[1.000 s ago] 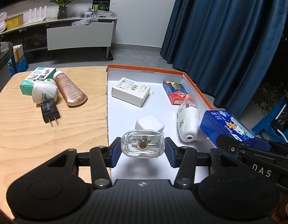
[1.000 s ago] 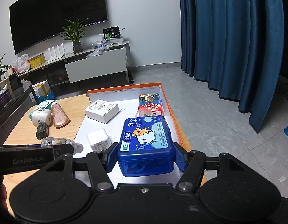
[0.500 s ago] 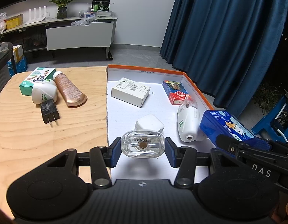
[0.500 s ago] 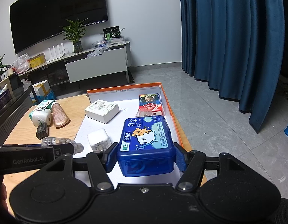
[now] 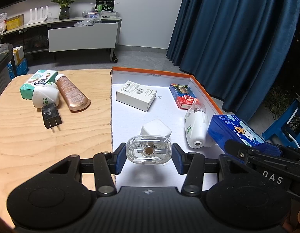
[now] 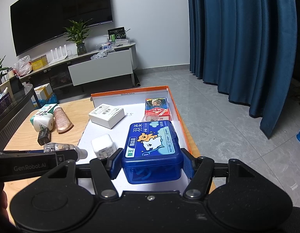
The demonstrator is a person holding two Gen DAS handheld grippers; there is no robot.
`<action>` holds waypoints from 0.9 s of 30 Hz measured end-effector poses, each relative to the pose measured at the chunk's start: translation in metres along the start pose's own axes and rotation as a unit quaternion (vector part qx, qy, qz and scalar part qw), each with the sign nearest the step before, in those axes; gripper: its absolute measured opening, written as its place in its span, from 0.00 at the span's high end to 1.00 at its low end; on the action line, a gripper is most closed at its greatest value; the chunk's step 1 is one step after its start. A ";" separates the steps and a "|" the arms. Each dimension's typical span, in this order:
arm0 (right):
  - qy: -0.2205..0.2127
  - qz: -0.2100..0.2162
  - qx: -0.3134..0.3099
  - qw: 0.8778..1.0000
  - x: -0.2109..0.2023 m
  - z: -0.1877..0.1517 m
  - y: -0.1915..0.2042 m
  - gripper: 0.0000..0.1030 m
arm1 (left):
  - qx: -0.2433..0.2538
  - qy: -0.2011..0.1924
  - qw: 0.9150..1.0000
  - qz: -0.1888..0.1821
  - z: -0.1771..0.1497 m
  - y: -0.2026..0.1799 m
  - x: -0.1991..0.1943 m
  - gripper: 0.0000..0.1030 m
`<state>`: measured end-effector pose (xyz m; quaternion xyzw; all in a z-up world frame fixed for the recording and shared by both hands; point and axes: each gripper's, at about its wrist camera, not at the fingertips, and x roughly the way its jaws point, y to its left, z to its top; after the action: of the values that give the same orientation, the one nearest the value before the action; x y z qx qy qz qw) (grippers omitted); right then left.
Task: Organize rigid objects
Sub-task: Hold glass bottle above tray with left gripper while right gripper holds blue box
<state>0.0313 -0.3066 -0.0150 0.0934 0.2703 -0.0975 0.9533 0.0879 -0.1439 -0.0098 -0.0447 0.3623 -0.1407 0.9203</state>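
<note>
My left gripper is shut on a clear glass bottle, held base-on above the near end of the white, orange-rimmed box lid. In the right wrist view this bottle shows at the left with its white cap. My right gripper is shut on a blue plastic floss box with a bear print, over the lid's near right corner. That blue box appears at the right in the left wrist view. In the lid lie a white carton, a red card pack, a white charger cube and a white bottle.
On the wooden table left of the lid lie a black plug adapter, a bronze tube, a white jar and a green-and-white carton. Blue curtains hang at the right. A TV cabinet stands behind.
</note>
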 end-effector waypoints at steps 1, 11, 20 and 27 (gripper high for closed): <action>0.001 0.000 0.000 1.000 0.000 0.000 0.000 0.28 | 0.000 0.000 1.000 0.000 0.000 0.000 0.000 0.52; 0.001 0.000 0.001 1.000 0.001 0.000 0.000 0.28 | -0.001 0.002 1.000 0.000 -0.001 0.000 0.001 0.52; 0.002 0.000 0.001 1.000 0.002 -0.001 0.000 0.28 | -0.002 0.004 1.000 0.000 -0.001 0.001 0.003 0.52; 0.004 0.000 0.002 1.000 0.004 -0.002 0.000 0.28 | -0.002 0.005 1.000 0.000 -0.002 0.000 0.005 0.52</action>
<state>0.0339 -0.3068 -0.0189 0.0952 0.2741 -0.0975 0.9520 0.0899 -0.1453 -0.0143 -0.0459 0.3672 -0.1398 0.9184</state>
